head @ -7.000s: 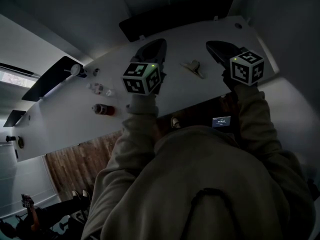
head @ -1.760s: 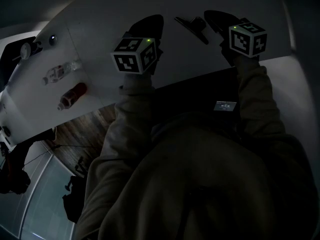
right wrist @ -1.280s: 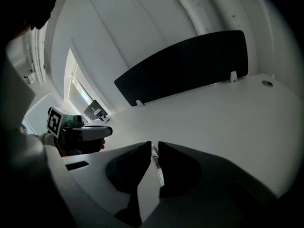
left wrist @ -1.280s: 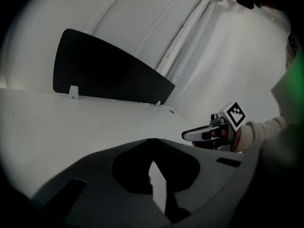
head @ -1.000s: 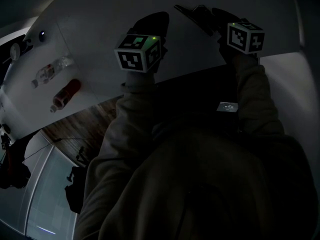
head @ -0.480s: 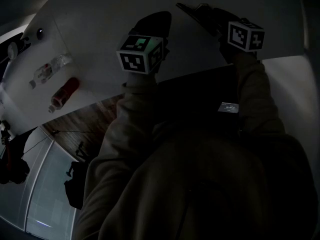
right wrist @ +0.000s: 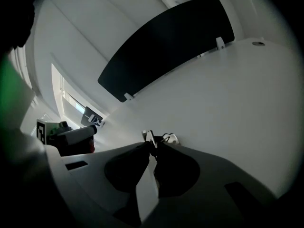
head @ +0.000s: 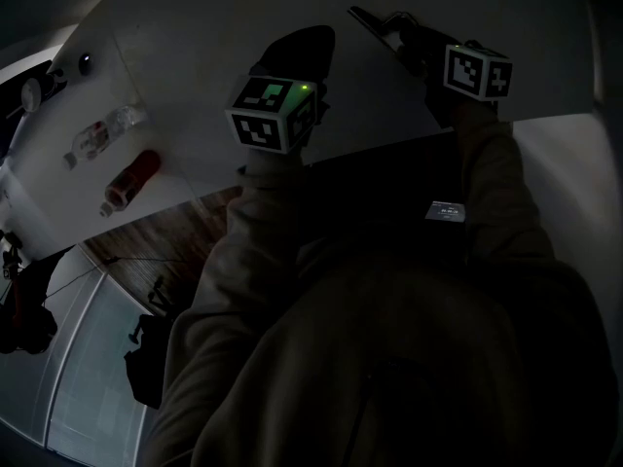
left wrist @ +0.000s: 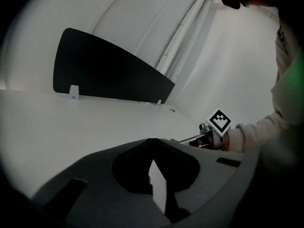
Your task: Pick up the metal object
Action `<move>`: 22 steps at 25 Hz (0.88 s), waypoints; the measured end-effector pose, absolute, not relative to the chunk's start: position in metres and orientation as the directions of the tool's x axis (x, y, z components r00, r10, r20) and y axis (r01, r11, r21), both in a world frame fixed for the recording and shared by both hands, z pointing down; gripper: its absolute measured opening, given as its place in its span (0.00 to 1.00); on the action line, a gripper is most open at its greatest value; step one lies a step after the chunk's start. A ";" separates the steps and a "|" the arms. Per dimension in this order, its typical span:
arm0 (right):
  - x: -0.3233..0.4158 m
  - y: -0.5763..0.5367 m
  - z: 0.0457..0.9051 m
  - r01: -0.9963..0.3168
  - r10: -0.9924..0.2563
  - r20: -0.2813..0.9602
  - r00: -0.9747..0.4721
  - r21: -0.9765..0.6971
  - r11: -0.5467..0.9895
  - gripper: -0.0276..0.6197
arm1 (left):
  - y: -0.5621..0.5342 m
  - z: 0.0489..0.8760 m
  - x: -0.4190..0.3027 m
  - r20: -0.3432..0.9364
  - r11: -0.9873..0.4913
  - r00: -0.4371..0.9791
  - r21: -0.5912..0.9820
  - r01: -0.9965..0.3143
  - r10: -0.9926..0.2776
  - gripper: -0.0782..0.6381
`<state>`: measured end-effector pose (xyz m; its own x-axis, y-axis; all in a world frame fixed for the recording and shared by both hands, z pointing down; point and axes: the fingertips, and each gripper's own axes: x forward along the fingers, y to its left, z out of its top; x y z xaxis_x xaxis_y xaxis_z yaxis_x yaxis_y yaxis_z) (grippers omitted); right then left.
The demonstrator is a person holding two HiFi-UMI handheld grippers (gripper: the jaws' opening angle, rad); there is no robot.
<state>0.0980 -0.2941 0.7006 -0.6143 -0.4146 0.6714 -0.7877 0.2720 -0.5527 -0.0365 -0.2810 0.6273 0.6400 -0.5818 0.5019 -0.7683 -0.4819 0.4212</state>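
The metal object reads in the head view as a slim, dark strip lying aslant over the right part of the white table, inward from the near edge. In the right gripper view it shows a small bright flat tab with a thin wire loop beside it. Whether it rests on the tabletop or hangs just clear of it cannot be told.

At the table's left end, close to the near edge, sit a clear plastic bottle and a red bottle, well apart from both grippers. Over the table's middle the left gripper, smooth grey plastic, has its jaw tips pressed together on nothing. Just to its right lies the object. The right gripper is clenched on the tab: its jaws have just been closing, and the metal is pinched between their tips.

The tabletop is smooth and matte. Plain surface stretches from the object to the far edge, where a black curved divider panel stands on small white brackets. A small round hole sits near the far right corner. Below the near edge, a wooden floor shows.
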 end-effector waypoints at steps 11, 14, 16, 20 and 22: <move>0.086 -0.296 0.673 -0.763 -0.429 0.633 -0.644 -0.577 0.292 0.10 | -0.281 0.619 -0.054 0.505 -0.450 0.618 0.425 -0.785 -0.602 0.11; 0.079 -0.297 0.667 -0.762 -0.426 0.634 -0.645 -0.574 0.300 0.10 | -0.282 0.616 -0.059 0.505 -0.447 0.614 0.421 -0.789 -0.607 0.11; 0.076 -0.298 0.663 -0.763 -0.429 0.633 -0.644 -0.570 0.305 0.10 | -0.283 0.613 -0.061 0.504 -0.448 0.613 0.419 -0.790 -0.609 0.11; 0.066 -0.306 0.643 -0.747 -0.443 0.603 -0.663 -0.571 0.342 0.10 | -0.286 0.601 -0.068 0.495 -0.447 0.606 0.410 -0.795 -0.623 0.11; 0.062 -0.312 0.628 -0.736 -0.451 0.582 -0.676 -0.568 0.369 0.10 | -0.289 0.591 -0.071 0.486 -0.450 0.602 0.401 -0.798 -0.633 0.11</move>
<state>0.0618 -0.3120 0.6277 -0.6760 -0.4514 0.5824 -0.7357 0.3686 -0.5682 -0.0705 -0.2893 0.5909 0.6020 -0.6334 0.4862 -0.7977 -0.4504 0.4010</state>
